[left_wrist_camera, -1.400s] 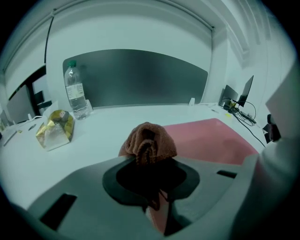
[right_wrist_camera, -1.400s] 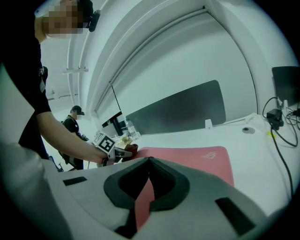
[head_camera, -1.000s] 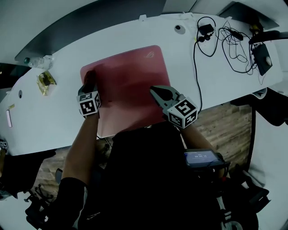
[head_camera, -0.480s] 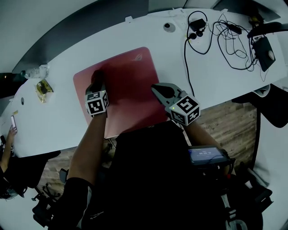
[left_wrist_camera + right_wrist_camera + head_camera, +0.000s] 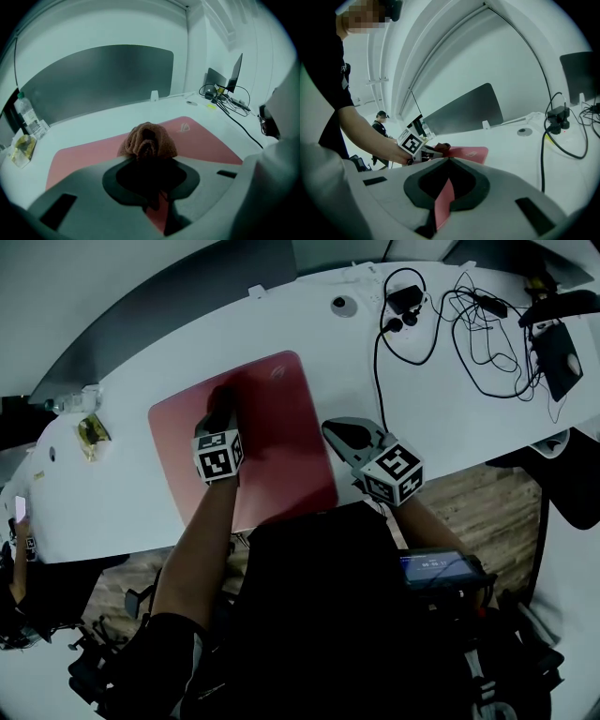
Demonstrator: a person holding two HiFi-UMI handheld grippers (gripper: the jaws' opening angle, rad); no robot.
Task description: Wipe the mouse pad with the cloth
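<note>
left gripper [image 5: 222, 413] is clenched on a bunched brown cloth [image 5: 148, 139] and holds it down on the red mouse pad [image 5: 281, 442], toward the pad's far edge and about midway along it. the pad's pale logo [image 5: 184, 125] lies just to the right of the cloth. right gripper [image 5: 334, 433] has its jaws pressed together with nothing between them, at the pad's right edge; whether it touches the pad cannot be told. the pad lies flat on a white table [image 5: 131, 498], its near edge reaching the table's front edge. black cables [image 5: 412, 320] lie well to the right of the pad. a plastic bottle [image 5: 26, 115] and a yellowish wrapper [image 5: 92, 429] sit off the pad's left side.
</note>
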